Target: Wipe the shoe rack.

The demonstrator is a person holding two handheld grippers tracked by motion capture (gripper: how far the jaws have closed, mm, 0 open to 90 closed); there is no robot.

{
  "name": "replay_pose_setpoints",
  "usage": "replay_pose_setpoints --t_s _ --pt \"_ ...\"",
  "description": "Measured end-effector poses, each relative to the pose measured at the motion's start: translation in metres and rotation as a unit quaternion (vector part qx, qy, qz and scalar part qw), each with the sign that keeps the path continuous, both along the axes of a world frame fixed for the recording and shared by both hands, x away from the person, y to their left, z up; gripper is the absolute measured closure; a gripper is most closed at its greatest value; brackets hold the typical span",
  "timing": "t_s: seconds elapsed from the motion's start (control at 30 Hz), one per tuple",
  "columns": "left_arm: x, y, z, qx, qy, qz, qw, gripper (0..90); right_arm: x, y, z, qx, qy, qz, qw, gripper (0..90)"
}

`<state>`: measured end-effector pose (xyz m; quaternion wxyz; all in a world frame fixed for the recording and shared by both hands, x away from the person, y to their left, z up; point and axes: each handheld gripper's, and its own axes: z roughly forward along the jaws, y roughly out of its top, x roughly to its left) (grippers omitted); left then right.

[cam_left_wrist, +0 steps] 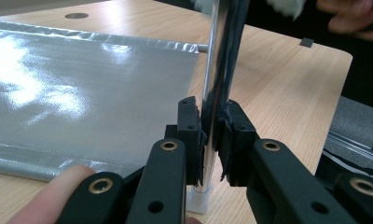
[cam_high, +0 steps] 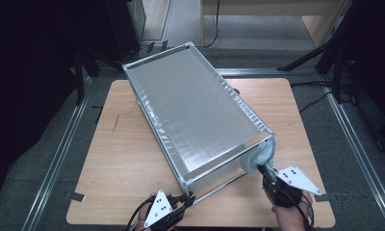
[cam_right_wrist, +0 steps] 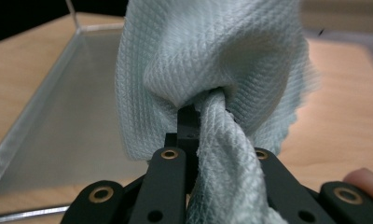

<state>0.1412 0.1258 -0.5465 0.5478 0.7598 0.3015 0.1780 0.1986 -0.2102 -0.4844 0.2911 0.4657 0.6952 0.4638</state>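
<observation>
A long box-shaped rack (cam_high: 195,108) of shiny metal rods, skinned in glossy silver woven sheet, stood tilted on a pale wooden bench (cam_high: 118,159). The left tool (cam_left_wrist: 211,140) clamped one smooth chrome rod (cam_left_wrist: 219,70) at the rack's near corner. The right tool (cam_right_wrist: 201,135) pinched a soft, waffle-textured pale green cloth (cam_right_wrist: 212,51), bunched against the rack's near right corner.

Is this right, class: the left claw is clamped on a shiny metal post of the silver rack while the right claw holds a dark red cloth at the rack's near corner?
One thing is wrong: the cloth is pale blue-green, not dark red, as the right gripper view shows. The rest stands: the left claw is clamped on the shiny metal post of the silver rack, and the right claw holds the cloth at the rack's near corner.
</observation>
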Motion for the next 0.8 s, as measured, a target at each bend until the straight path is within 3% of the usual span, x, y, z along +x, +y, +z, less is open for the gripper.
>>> replay_pose_setpoints --t_s 0.2,0.27,0.3,0.4,0.43,0.5,0.53,0.57,0.63,0.7,0.8 --pt "0.0 0.0 -0.001 -0.004 0.0 0.001 1.0 80.8 0.012 0.024 -0.033 -0.019 0.056 0.03 0.9978 84.1" --pt "0.0 0.0 -0.001 -0.004 0.0 0.001 1.0 80.8 0.015 0.027 -0.037 -0.028 0.06 0.028 0.9974 84.1" --pt "0.0 0.0 -0.001 -0.003 0.0 0.001 1.0 80.8 0.022 0.031 -0.044 -0.049 0.084 -0.018 0.9951 84.1" --pt "-0.001 0.0 -0.001 -0.001 -0.001 0.003 1.0 80.8 0.031 0.027 -0.057 -0.055 0.113 -0.039 0.9913 83.6" --pt "-0.001 0.0 -0.001 -0.001 -0.001 0.003 1.0 80.8 0.031 0.027 -0.057 -0.055 0.113 -0.039 0.9913 83.6" --pt "-0.001 0.0 -0.001 -0.001 -0.002 0.003 1.0 80.8 0.029 0.022 -0.056 -0.039 0.127 -0.005 0.9912 77.0" --pt "-0.001 0.0 -0.001 -0.001 -0.002 0.003 1.0 80.8 0.029 0.022 -0.056 -0.039 0.127 -0.005 0.9912 77.0" --pt "0.0 -0.001 -0.001 -0.001 -0.002 0.003 1.0 80.8 0.02 0.02 -0.05 -0.016 0.116 0.04 0.9923 64.0" --pt "0.0 -0.001 -0.001 0.0 -0.003 0.002 1.0 80.8 0.009 0.021 -0.039 -0.019 0.084 0.067 0.994 54.6" --pt "0.0 -0.001 -0.001 0.001 -0.004 0.003 1.0 80.8 0.002 0.023 -0.025 -0.025 0.054 0.077 0.9952 48.8" --pt "0.0 -0.002 -0.001 0.001 -0.003 0.003 1.0 80.9 -0.002 0.024 -0.003 -0.007 0.03 0.092 0.9953 42.3"
